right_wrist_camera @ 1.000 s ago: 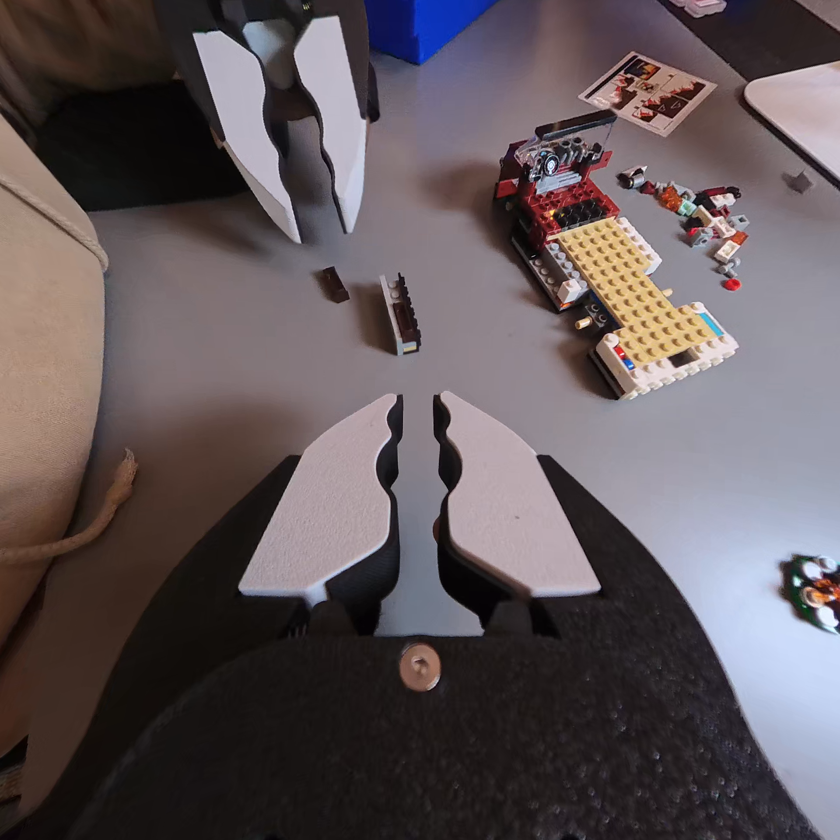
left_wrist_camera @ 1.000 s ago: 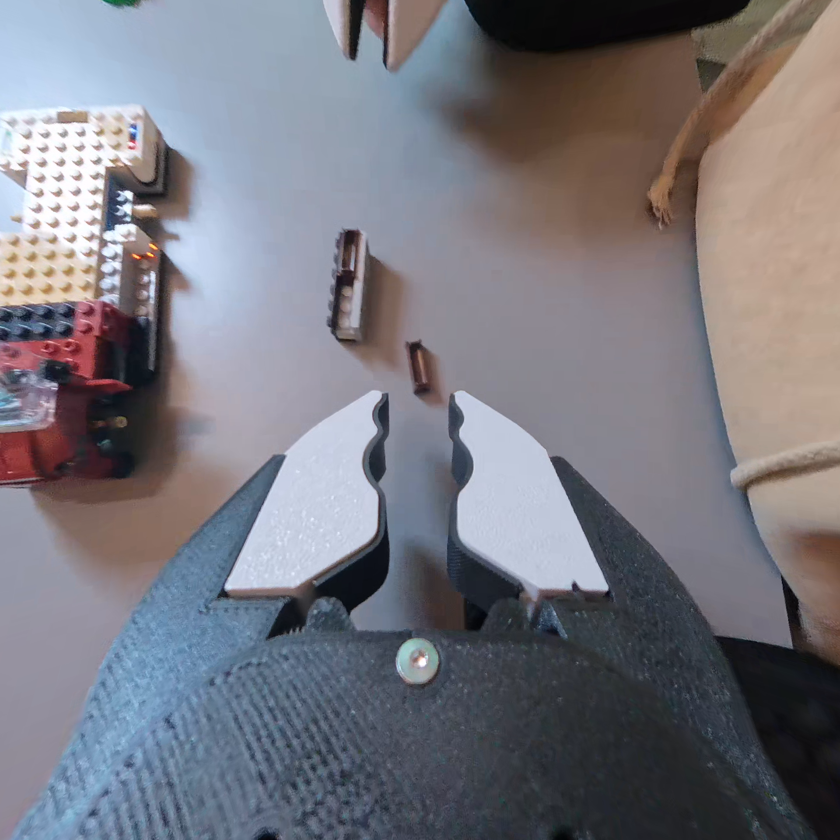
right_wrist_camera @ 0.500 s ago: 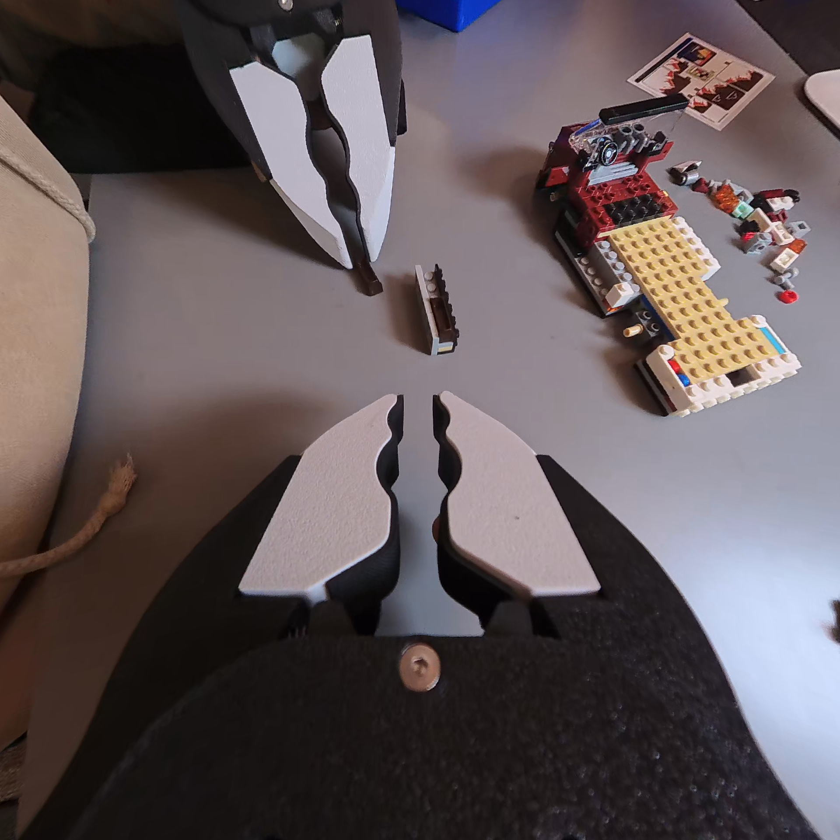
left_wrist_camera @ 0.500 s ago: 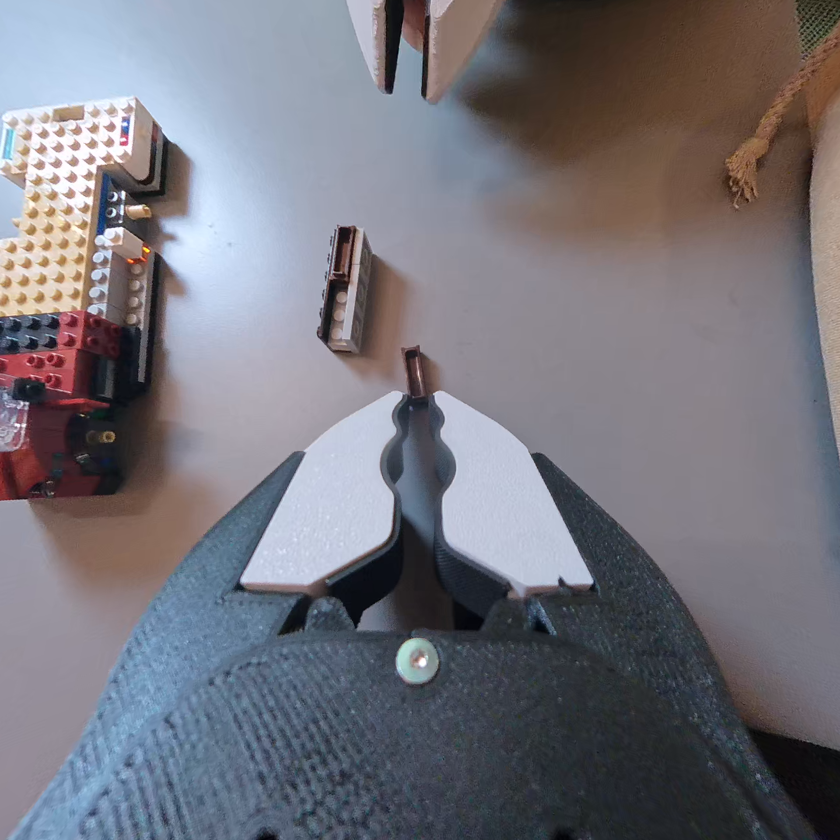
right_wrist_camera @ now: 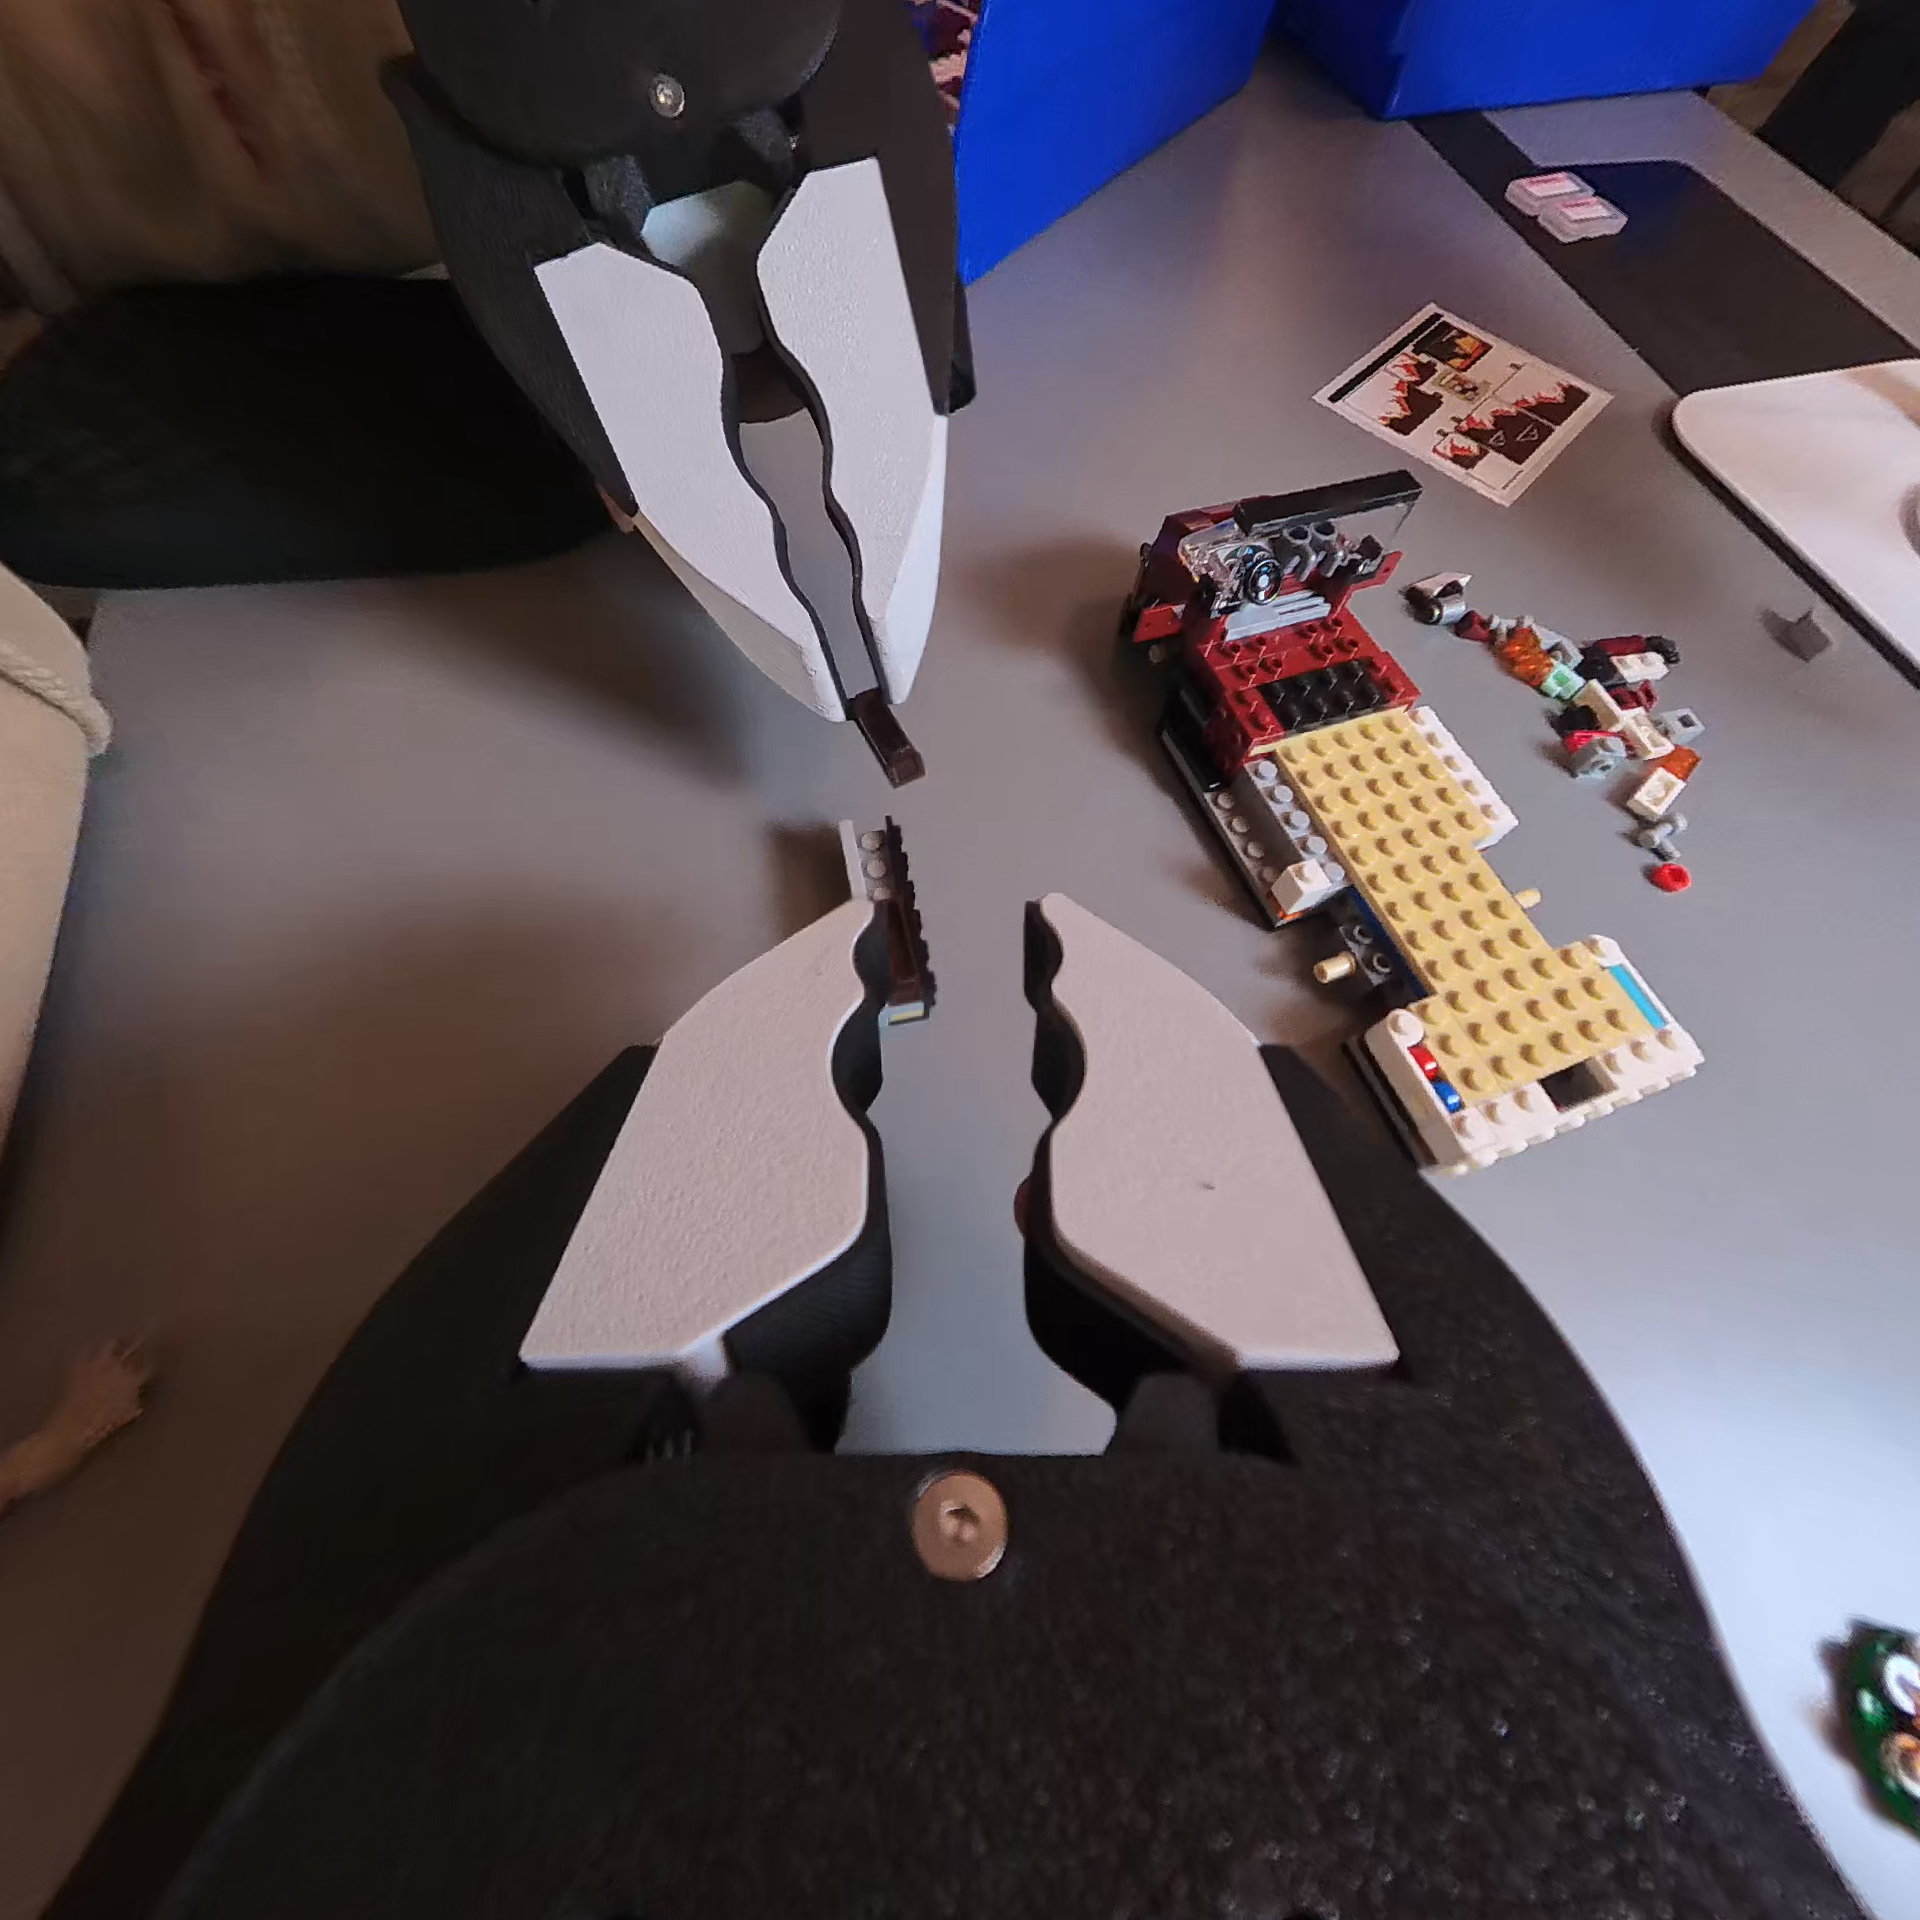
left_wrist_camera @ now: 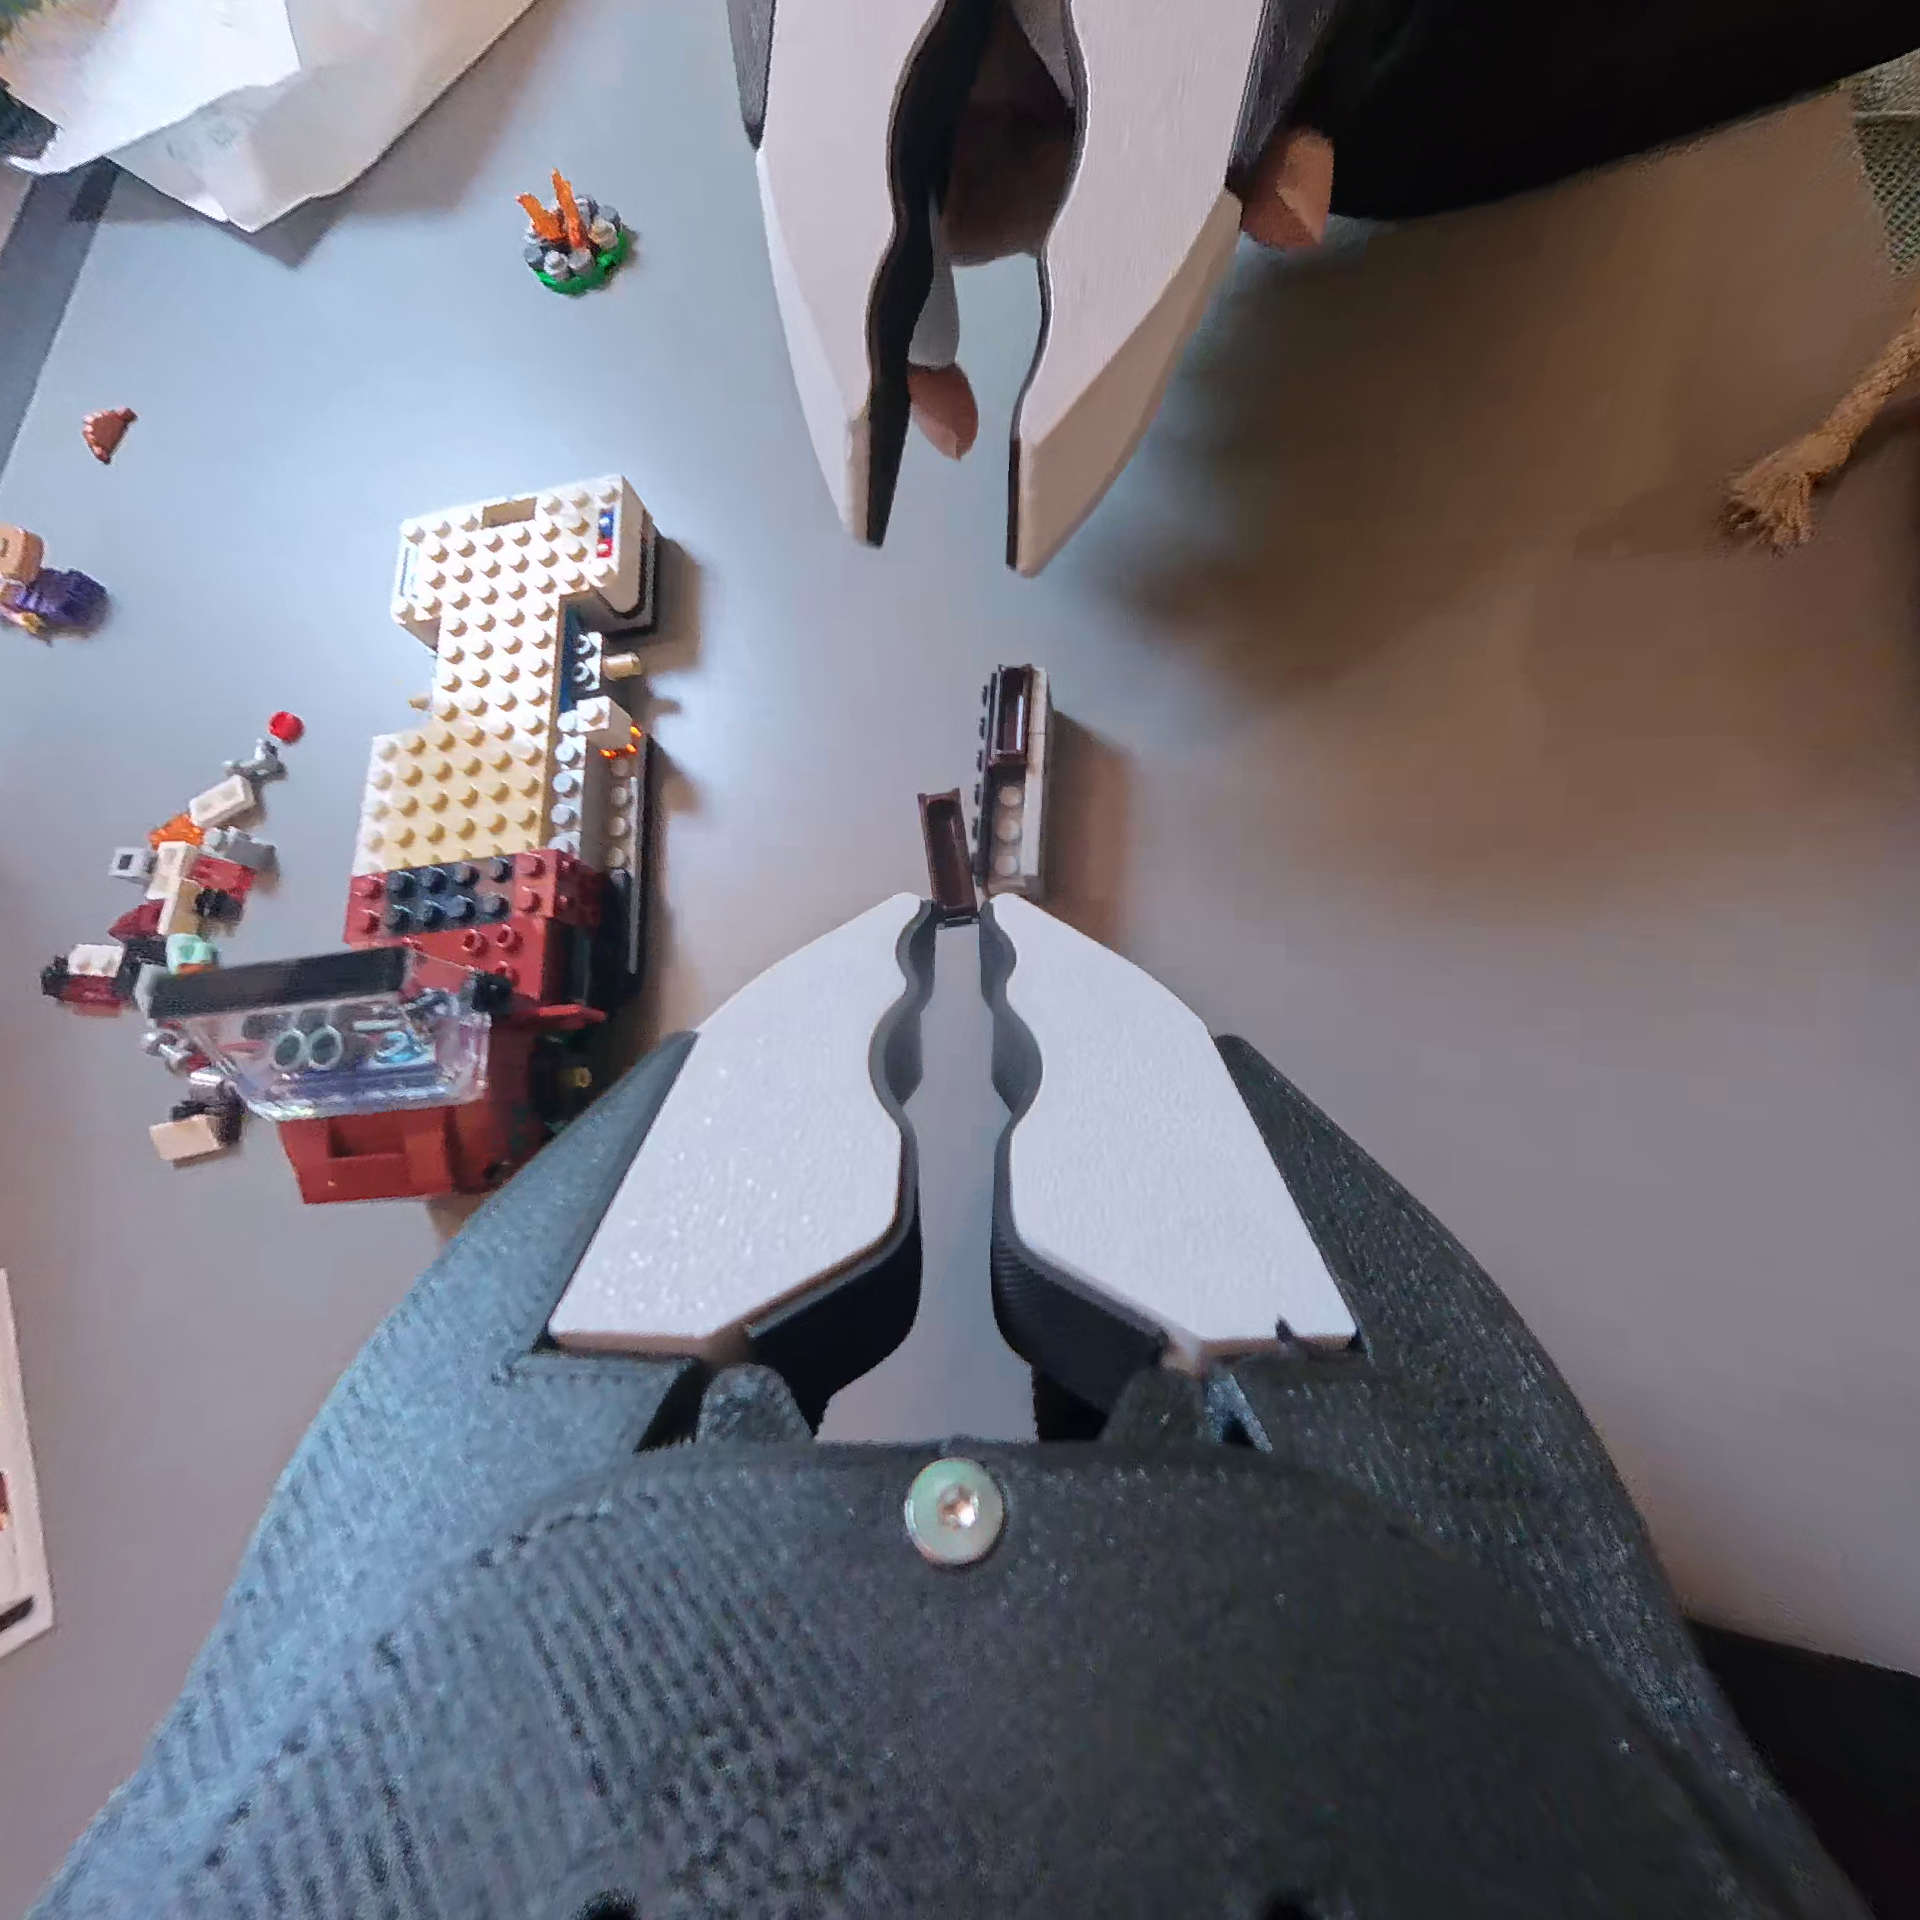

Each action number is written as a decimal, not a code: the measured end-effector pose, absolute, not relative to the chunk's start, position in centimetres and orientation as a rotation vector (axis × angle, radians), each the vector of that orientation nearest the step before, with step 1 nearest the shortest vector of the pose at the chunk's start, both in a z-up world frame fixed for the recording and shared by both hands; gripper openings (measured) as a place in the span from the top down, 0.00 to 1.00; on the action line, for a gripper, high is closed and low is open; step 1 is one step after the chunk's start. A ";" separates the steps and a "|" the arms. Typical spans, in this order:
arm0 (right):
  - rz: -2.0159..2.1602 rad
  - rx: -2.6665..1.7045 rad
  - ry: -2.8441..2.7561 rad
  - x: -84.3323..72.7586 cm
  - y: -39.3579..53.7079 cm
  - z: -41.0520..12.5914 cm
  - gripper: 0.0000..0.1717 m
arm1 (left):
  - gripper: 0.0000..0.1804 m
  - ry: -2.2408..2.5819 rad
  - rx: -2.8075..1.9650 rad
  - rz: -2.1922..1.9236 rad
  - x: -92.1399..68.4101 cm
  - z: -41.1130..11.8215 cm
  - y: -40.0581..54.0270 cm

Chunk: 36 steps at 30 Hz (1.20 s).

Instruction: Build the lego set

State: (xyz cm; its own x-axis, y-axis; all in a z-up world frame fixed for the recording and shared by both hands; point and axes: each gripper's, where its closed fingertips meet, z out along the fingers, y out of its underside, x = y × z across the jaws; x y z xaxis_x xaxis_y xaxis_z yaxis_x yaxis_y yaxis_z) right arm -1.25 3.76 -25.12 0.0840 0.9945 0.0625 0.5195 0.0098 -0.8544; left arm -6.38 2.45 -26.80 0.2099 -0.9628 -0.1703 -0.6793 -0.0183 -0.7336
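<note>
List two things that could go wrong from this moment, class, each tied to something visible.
1. The left gripper pinches the small dark brown piece only by its end, so it may pivot or slip out.
2. The open right gripper straddles the grey-and-brown brick strip, lying loose on the table; closing off-centre might knock it aside.

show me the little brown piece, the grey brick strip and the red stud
little brown piece (right_wrist_camera: 891, 750): right wrist view, on its free end past the left tongs' tips
grey brick strip (left_wrist_camera: 1013, 805): left wrist view, on its studded face
red stud (right_wrist_camera: 1670, 876): right wrist view, on its top
</note>
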 end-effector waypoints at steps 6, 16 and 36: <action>0.781 -1.574 -1.519 -1.9 4.6 -25.3 0.85 | 0.96 1.586 -1.736 -0.562 -5.4 -26.5 3.4; 0.831 -1.556 -1.446 -1.3 5.2 -25.2 0.85 | 0.96 1.594 -1.756 -0.646 -4.8 -27.5 2.6; 0.862 -1.530 -1.483 -1.3 4.3 -25.5 0.87 | 0.96 1.596 -1.766 -0.706 -4.6 -28.1 2.3</action>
State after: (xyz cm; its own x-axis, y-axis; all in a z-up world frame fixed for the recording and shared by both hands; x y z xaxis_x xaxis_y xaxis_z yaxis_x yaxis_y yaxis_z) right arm -1.35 4.27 -25.55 0.0726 0.9952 0.0660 0.4350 0.0279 -0.9000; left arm -4.59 2.26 -28.08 0.1149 -0.9929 -0.0314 -0.6446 -0.0505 -0.7628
